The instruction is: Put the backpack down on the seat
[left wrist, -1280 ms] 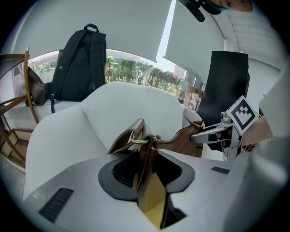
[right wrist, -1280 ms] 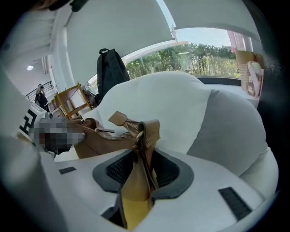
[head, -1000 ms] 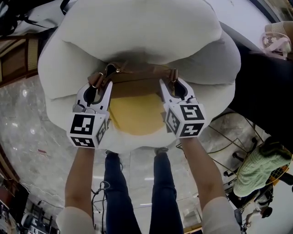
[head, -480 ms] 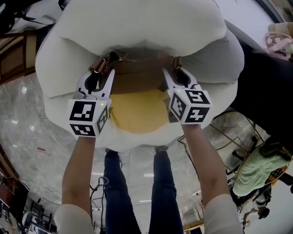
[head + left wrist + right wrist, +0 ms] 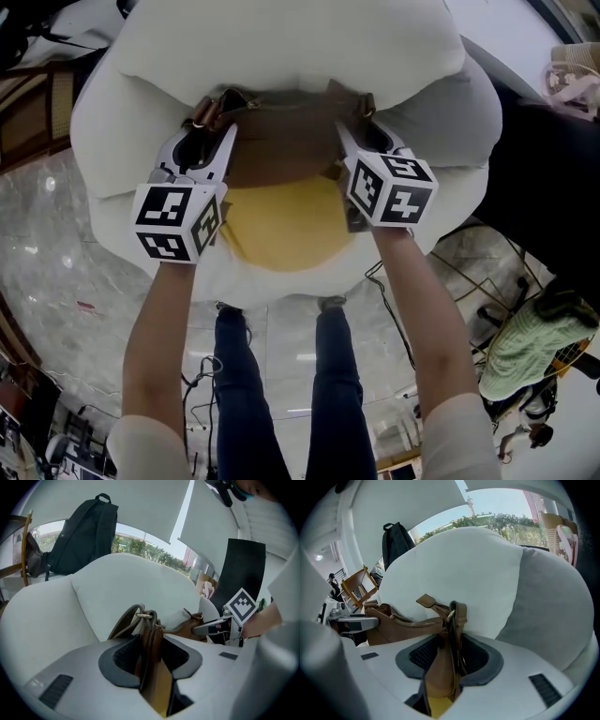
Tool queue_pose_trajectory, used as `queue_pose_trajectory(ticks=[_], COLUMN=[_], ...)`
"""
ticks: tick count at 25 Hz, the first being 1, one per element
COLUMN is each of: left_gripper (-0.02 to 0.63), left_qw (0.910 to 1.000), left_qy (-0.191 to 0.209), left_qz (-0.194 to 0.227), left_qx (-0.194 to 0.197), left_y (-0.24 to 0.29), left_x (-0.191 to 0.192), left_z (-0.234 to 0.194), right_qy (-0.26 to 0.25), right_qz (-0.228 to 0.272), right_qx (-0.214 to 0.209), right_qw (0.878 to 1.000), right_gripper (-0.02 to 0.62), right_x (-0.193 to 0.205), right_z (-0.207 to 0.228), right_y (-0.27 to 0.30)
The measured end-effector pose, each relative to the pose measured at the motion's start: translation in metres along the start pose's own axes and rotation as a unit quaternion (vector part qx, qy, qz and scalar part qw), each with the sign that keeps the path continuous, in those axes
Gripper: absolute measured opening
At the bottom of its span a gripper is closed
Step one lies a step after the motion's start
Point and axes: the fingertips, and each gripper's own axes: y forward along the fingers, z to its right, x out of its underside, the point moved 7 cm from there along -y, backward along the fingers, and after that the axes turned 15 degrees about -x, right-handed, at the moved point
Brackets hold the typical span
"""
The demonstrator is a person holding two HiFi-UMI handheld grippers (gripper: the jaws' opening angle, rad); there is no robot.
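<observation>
1. The white seat (image 5: pixel 291 47) is a big soft armchair; in the head view it fills the frame from 9 o'clock over 12 to 3 o'clock.
2. The backpack (image 5: pixel 281 192), brown on top and yellow below, sits at the centre of that view, over the seat cushion and in front of the backrest; whether its bottom touches the cushion I cannot tell.
3. A dark bag (image 5: pixel 84 531) stands behind the seat, at 11 o'clock in the left gripper view.
4. The left gripper (image 5: pixel 208 131) is at 10 o'clock of the backpack; its jaws are partly closed and pinch the brown strap by the metal ring.
5. The right gripper (image 5: pixel 366 129) is at 2 o'clock of the backpack; its jaws clamp the other brown strap, beside the zip.
</observation>
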Motion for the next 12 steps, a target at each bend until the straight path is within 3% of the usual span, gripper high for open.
queue_pose_trajectory(ticks=[12], left_gripper=[0.147], left_qw=[0.9997], left_qy=[-0.014], left_qz=[0.017], left_qx=[0.014], left_y=[-0.011], left_x=[0.005], left_z=[0.000], right_qy=[-0.020], right_qz=[0.006], right_qx=[0.012], right_qw=[1.000], right_gripper=[0.218], right_x=[0.009], right_z=[0.000], right_y=[-0.015])
